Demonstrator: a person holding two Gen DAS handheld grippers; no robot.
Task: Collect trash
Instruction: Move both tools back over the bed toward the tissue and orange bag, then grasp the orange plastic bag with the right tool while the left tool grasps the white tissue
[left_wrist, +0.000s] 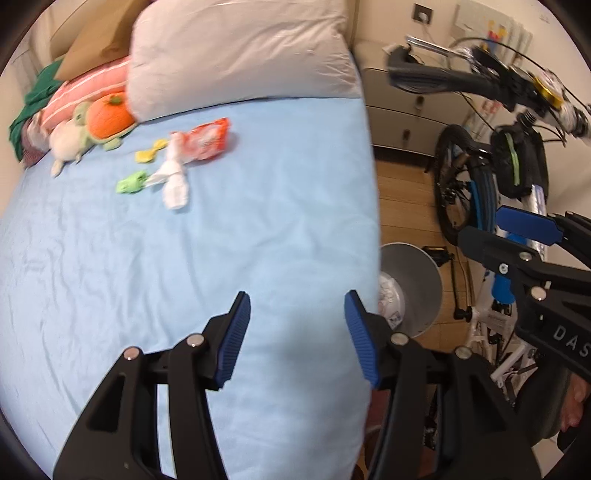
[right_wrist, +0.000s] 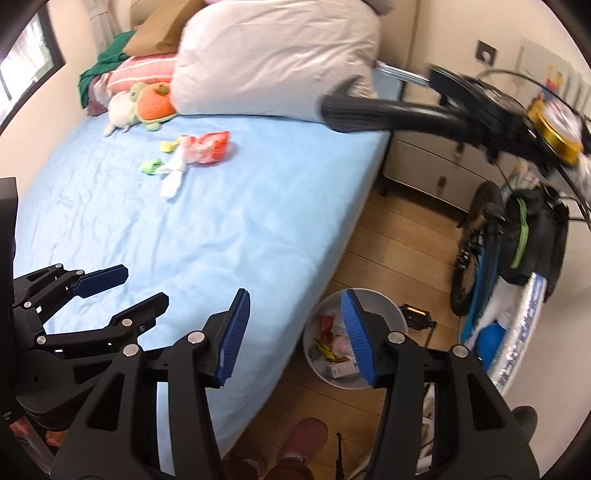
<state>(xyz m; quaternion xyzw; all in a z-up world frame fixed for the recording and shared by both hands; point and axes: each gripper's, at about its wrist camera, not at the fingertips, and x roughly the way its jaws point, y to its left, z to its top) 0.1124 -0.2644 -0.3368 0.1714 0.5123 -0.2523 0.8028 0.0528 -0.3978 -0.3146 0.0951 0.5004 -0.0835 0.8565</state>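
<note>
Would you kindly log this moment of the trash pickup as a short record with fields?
surface: bed with blue sheet
trash left on bed: orange wrapper, white tissue, green scrap, yellow scrap
bin: grey bin on the floor beside the bed, wrappers already inside
left gripper: open, nothing between its pads, over the bed's edge
right gripper: open, empty, above the gap between bed and bin
nearby: bicycle, pillow, plush toys
</note>
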